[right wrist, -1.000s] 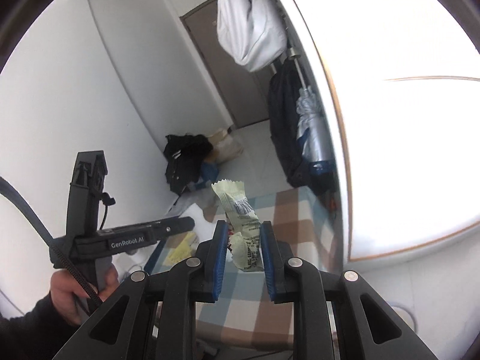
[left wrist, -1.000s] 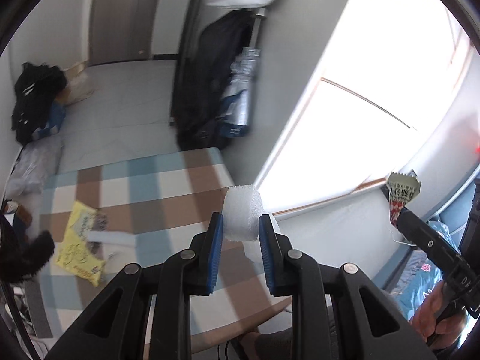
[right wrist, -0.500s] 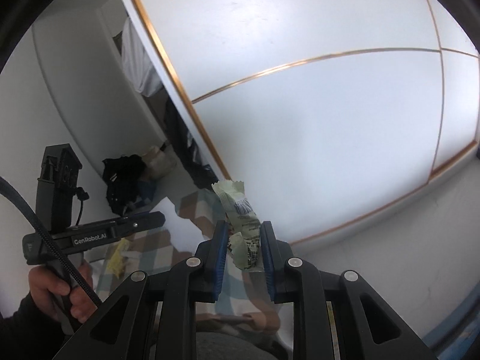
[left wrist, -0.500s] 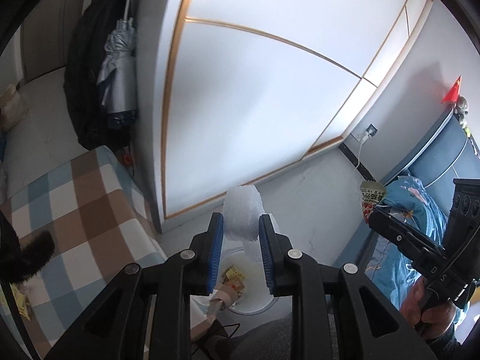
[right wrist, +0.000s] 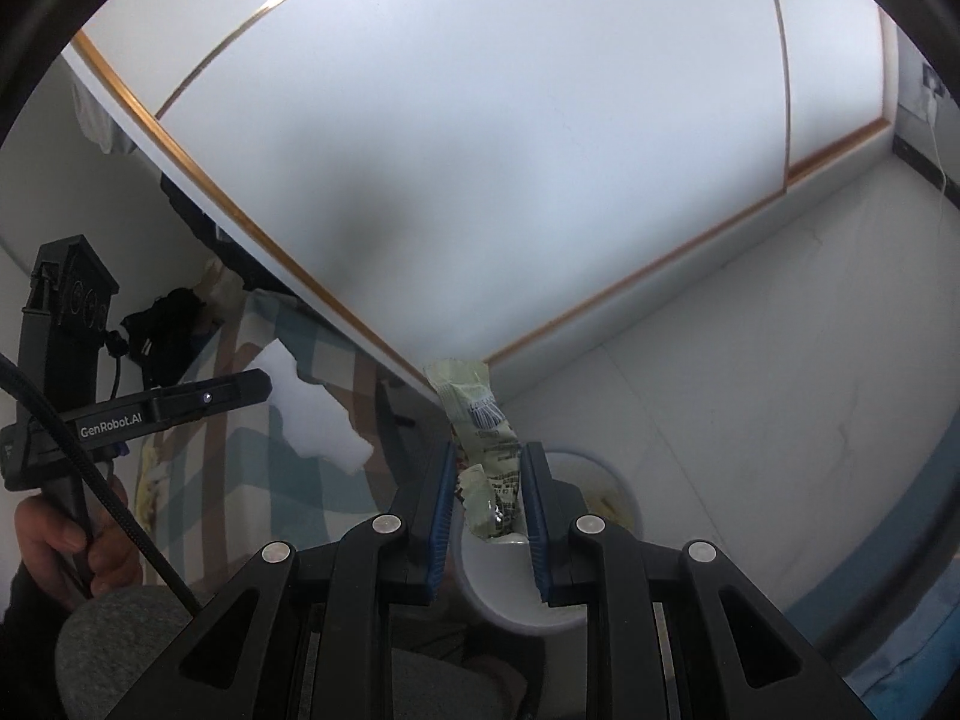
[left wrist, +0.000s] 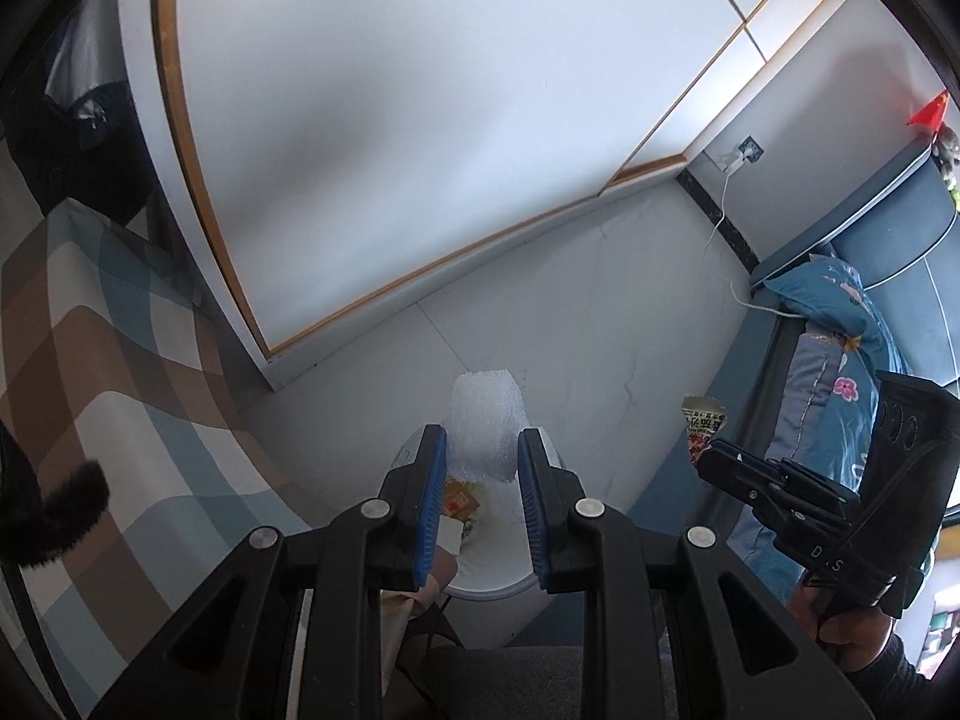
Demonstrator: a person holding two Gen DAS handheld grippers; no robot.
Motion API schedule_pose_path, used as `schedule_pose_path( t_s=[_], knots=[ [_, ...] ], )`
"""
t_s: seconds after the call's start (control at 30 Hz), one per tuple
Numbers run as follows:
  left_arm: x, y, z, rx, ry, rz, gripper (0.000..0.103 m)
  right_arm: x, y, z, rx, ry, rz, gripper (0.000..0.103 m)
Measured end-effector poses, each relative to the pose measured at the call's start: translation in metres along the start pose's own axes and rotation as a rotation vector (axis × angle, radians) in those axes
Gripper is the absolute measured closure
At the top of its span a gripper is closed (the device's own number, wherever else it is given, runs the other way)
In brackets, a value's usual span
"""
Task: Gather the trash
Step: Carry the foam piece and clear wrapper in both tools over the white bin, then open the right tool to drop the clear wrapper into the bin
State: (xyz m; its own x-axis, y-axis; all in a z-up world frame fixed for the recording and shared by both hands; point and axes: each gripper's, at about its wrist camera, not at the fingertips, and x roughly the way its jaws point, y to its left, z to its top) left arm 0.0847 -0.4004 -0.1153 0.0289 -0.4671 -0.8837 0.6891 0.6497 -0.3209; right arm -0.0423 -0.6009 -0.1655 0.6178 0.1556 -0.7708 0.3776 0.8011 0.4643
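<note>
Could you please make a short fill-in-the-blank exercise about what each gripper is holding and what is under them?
1. The left gripper holds a piece of white ____.
2. The right gripper holds a pale green ____.
3. Below both grippers stands a white ____ with trash inside.
4. The cloth beside it has a ____ pattern.

Missing words: foam; wrapper; bin; checked

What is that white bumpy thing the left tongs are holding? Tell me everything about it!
The white foam piece looks like a soft, pebbly scrap of packing foam, roughly oblong with a ragged top edge. It stands upright between the blue pads of the left tongs, which pinch its lower part while its top pokes out beyond them. It hangs in the air above the white bin on the floor. Nothing else touches it.
</note>
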Motion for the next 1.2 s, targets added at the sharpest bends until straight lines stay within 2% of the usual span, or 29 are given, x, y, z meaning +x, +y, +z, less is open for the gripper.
schedule_pose_path(
  t_s=[0.27,0.47,0.63,0.87,1.03,1.13,1.2],
  knots=[
    [0.05,-0.014,0.0,0.056,0.154,0.027,0.084,0.054,-0.032,-0.023,0.094,0.144,-0.004,0.082],
    [0.072,-0.019,0.003,0.085,0.232,0.044,0.084,0.087,-0.05,-0.049,0.153,0.256,0.0,0.082],
    [0.08,-0.018,0.002,0.072,0.276,0.021,0.084,0.107,-0.061,-0.061,0.172,0.319,-0.01,0.082],
    [0.09,-0.017,0.004,0.06,0.31,0.026,0.084,0.126,-0.062,-0.067,0.184,0.349,-0.034,0.077],
    [0.099,-0.015,0.002,0.055,0.341,0.042,0.084,0.116,-0.071,-0.068,0.183,0.337,-0.055,0.074],
    [0.104,-0.017,0.001,0.057,0.357,0.048,0.084,0.107,-0.076,-0.066,0.182,0.321,-0.078,0.067],
    [0.104,-0.018,0.001,0.064,0.361,0.052,0.083,0.102,-0.079,-0.064,0.192,0.312,-0.088,0.055]
  ],
)
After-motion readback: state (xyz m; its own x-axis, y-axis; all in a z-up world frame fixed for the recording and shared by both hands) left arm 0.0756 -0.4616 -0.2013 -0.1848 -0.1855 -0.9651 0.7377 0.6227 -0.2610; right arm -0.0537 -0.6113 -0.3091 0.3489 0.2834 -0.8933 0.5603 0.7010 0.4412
